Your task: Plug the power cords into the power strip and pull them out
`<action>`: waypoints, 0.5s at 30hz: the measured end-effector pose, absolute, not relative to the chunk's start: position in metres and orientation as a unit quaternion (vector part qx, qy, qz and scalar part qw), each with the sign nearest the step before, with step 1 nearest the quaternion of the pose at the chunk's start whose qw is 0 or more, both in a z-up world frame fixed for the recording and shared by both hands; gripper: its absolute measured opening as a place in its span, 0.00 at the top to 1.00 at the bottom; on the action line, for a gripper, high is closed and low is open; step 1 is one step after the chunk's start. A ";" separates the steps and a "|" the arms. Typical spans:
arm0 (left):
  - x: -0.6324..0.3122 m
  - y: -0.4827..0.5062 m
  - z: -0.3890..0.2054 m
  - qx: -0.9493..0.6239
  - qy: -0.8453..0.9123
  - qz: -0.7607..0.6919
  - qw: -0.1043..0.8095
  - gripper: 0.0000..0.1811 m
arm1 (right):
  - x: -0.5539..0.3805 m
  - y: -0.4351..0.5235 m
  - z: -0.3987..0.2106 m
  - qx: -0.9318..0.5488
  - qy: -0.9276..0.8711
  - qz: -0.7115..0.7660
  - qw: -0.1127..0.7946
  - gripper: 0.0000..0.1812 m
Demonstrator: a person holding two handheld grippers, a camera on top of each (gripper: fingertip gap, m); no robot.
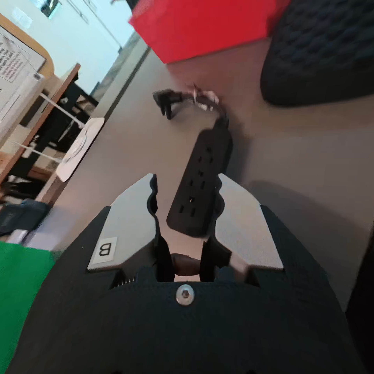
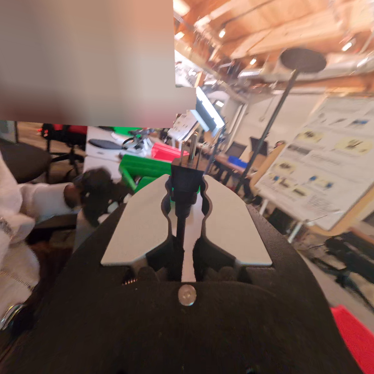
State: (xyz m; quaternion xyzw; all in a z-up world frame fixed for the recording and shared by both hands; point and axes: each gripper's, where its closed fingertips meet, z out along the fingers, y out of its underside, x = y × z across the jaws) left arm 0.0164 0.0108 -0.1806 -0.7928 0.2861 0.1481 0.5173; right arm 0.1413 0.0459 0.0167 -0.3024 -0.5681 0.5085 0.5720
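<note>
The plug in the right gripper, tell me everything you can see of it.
The plug is black, moulded plastic by the look, with three bare metal prongs pointing up and away from the camera. The right gripper has its jaws shut on the plug's body. Its black cord runs back between the jaws. It is plugged into nothing.

Grey-brown table [image 1: 283,182] up front, pale wall [image 1: 81,40] behind. Overhead, wooden ceiling beams [image 2: 263,30] and small lights [image 2: 222,33] glowing.
</note>
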 end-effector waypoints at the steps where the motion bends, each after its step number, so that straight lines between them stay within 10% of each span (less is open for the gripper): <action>1: 0.020 0.008 -0.170 -0.781 0.280 0.111 0.546 0.70 | 0.129 0.041 0.003 -0.308 -0.583 0.515 0.548 0.85; 7: 0.034 -0.019 -0.088 -0.661 0.220 -0.077 0.713 0.66 | 0.069 -0.003 -0.055 -0.283 -0.644 0.585 0.404 0.85; 15: 0.049 -0.033 -0.084 -0.636 0.274 -0.165 0.702 0.69 | 0.044 -0.046 -0.101 -0.249 -0.716 0.589 0.280 0.85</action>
